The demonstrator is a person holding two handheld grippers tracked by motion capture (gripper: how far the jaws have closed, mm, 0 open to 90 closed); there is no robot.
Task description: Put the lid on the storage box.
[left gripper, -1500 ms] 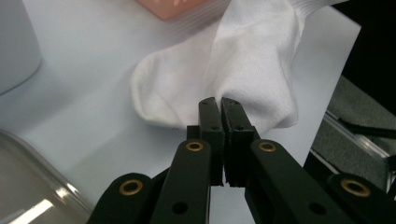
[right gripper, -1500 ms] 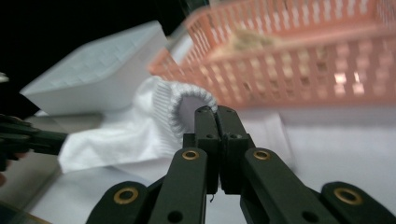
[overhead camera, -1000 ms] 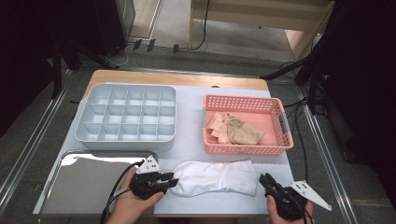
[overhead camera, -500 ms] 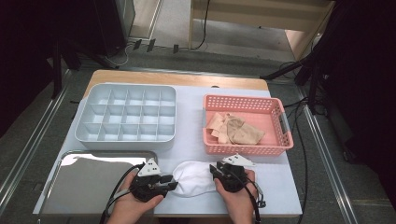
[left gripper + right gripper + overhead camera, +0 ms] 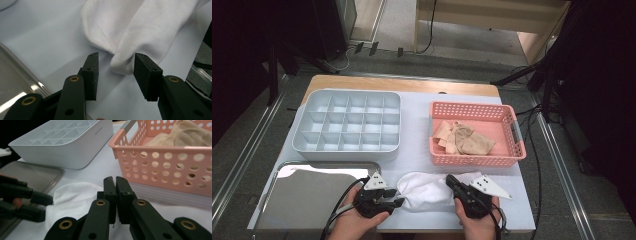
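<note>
Left hand-held gripper [image 5: 398, 202], at the near edge of the tabletop [image 5: 417, 125]: jaws part-way apart and just widened, a folded lobe of the white sock [image 5: 140, 32] lying between the pads, which do not press it. Right hand-held gripper [image 5: 115, 182], also at the near edge: jaws just closed, pads together; whether a fold of cloth is pinched under them cannot be told from here. White sock: soft knit, bunched and doubled over between the two grippers, flat on the white sheet [image 5: 414, 145]. Behind it, toward the far right, the pink perforated basket [image 5: 512, 120] holds crumpled beige socks [image 5: 464, 140]. Far left, the grey divided tray [image 5: 347, 147], its cells bare. Near left corner, the shiny metal tray [image 5: 302, 192]. Open sheet runs between basket and divided tray.
</note>
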